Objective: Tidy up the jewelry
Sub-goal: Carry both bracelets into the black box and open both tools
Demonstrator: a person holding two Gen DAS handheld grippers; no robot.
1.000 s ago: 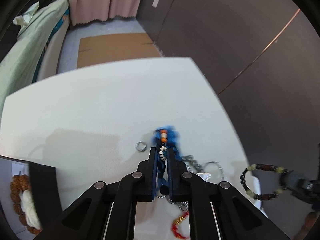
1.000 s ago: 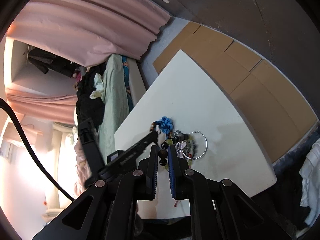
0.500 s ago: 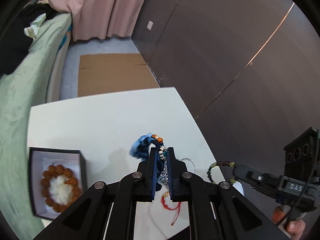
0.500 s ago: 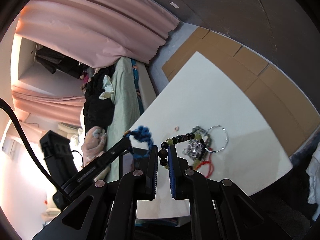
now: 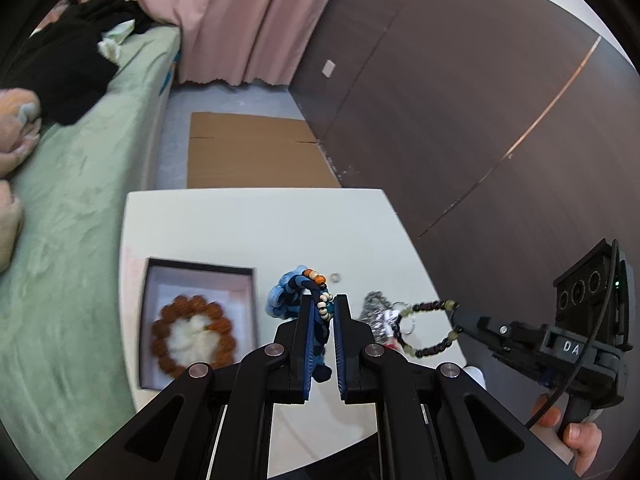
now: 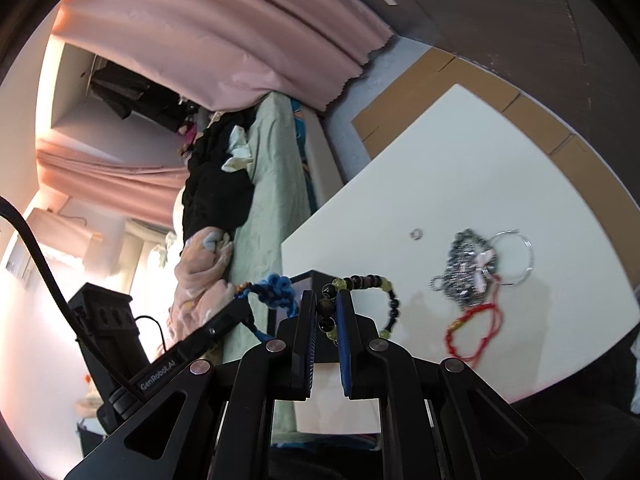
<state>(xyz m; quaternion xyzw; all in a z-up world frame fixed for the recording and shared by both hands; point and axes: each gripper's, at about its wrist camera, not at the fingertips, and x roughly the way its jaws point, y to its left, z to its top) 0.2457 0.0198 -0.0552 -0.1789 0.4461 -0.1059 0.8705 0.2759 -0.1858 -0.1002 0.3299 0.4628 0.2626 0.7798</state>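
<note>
Both tools are up in the air over the white table (image 5: 248, 232), each with a piece of jewelry. The left tool (image 5: 323, 312) is clamped on a blue knotted-cord bracelet (image 5: 285, 295) with orange and white beads near the tips; the blue bundle hangs off to the left of the fingers. In the right wrist view that same bracelet (image 6: 276, 289) sticks out from the left tool's tip, over the table's bed-side edge. The right tool (image 6: 329, 307) is pinched on a dark beaded bracelet (image 6: 370, 282) with a few yellow-green beads, the loop drooping to the right of the fingers and clear of the table. Left of the left tool there's an open jewelry box (image 5: 200, 276) on the table with a brown bead bracelet (image 5: 192, 334) lying in it around something white, kinda blurry so I can't say what that white stuff is. Still lying on the table: a silver chain pile (image 6: 466, 264), a thin silver bangle (image 6: 520, 256) touching it, a red string bracelet (image 6: 474, 330) just beside the chain, and a small silver ring (image 6: 416, 234) a bit apart from them. A green-covered bed (image 5: 80, 208) runs along the table's far side.
</note>
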